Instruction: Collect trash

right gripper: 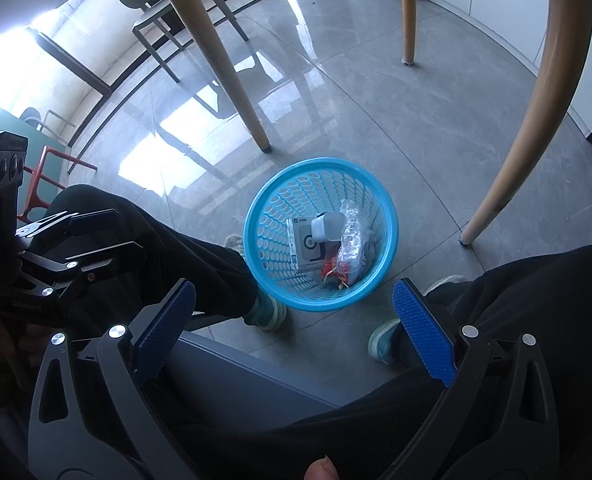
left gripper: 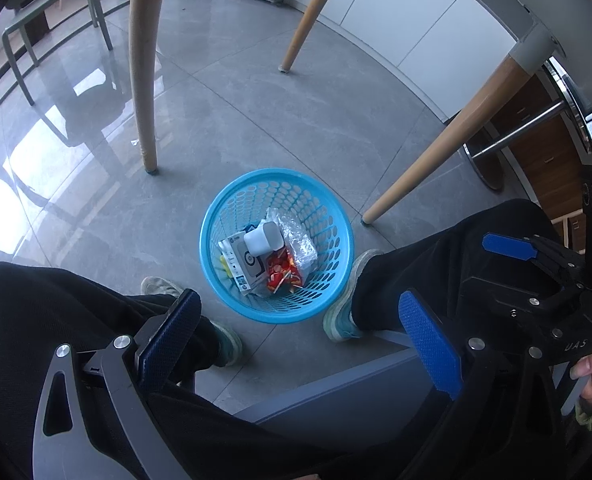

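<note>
Trash sits in the blue basket [left gripper: 212,240] on the grey floor [left gripper: 256,120], at the lower middle of the left wrist view, between the person's shoes. From left to right inside it lie a white box [left gripper: 240,266], a small white cup [left gripper: 262,238] on top of the box, a red wrapper [left gripper: 284,274] and a clear plastic bag [left gripper: 297,240]. Wooden table legs [left gripper: 144,80] stand in the upper left, upper middle and right of the frame. The left gripper [left gripper: 299,344] hovers over the lap at the bottom of the frame, jaws wide apart and holding nothing. At the right edge the right gripper [left gripper: 535,276] appears from the side, its blue pads apart too.

In the right wrist view the left gripper [right gripper: 96,236] shows at the left edge, the basket [right gripper: 256,248] lies right of centre, and the right gripper [right gripper: 292,328] spans the bottom with its jaws spread and empty above the black trousers [right gripper: 515,300].
</note>
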